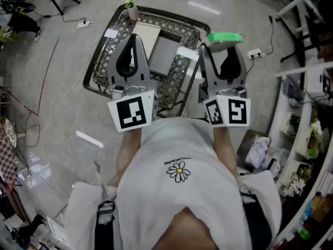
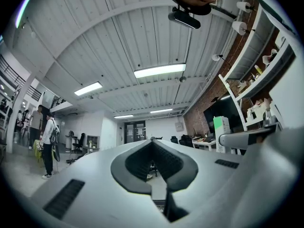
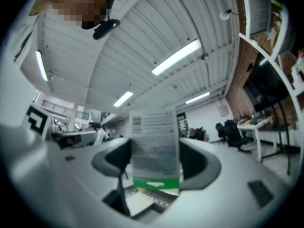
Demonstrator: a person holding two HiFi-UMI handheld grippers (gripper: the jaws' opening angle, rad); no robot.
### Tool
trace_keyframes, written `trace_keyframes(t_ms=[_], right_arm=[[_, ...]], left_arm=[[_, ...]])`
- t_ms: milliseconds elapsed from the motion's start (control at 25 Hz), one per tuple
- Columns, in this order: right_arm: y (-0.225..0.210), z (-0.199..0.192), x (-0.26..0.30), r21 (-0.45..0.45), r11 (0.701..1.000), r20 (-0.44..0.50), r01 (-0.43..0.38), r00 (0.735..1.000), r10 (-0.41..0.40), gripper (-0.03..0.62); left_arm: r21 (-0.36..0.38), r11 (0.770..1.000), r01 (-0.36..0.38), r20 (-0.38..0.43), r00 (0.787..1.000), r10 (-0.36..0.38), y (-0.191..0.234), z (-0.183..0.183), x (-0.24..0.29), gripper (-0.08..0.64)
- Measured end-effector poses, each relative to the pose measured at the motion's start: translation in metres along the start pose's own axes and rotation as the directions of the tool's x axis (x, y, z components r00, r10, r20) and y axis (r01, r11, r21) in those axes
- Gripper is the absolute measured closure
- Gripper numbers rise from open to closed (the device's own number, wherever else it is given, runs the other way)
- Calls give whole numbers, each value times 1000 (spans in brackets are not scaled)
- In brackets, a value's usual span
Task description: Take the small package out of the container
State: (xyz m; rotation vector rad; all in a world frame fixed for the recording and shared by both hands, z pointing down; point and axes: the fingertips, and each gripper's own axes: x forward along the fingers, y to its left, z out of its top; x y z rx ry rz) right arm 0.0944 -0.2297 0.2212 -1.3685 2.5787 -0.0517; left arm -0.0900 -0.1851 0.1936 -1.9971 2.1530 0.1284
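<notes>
Head view: right gripper [image 1: 222, 46] clamps the package [image 1: 225, 37] at upper right of frame, apparently clear of the basket [image 1: 101, 66]. Left gripper [image 1: 133, 38] shut, empty. Recommended: hold pressure steady, carry the package away without tilting.

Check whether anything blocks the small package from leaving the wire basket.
Nothing visible does. The right gripper is clamped on the small package, held up clear of the wire basket. The left gripper, shut and empty, is off to one side.
</notes>
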Motion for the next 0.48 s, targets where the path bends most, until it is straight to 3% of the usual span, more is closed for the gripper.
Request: trace_keyframes(t_ms=[200,480], right_arm=[[1,0,-5,-3,1000,-6,-9,1000,9,278],[-3,-1,-12,0,1000,-6,2,1000,-2,278]], left_arm=[[-2,1000,-23,-19,1000,23,1,1,-4,535],[0,1000,-2,-9,1000,2,-8,-2,-8,535]])
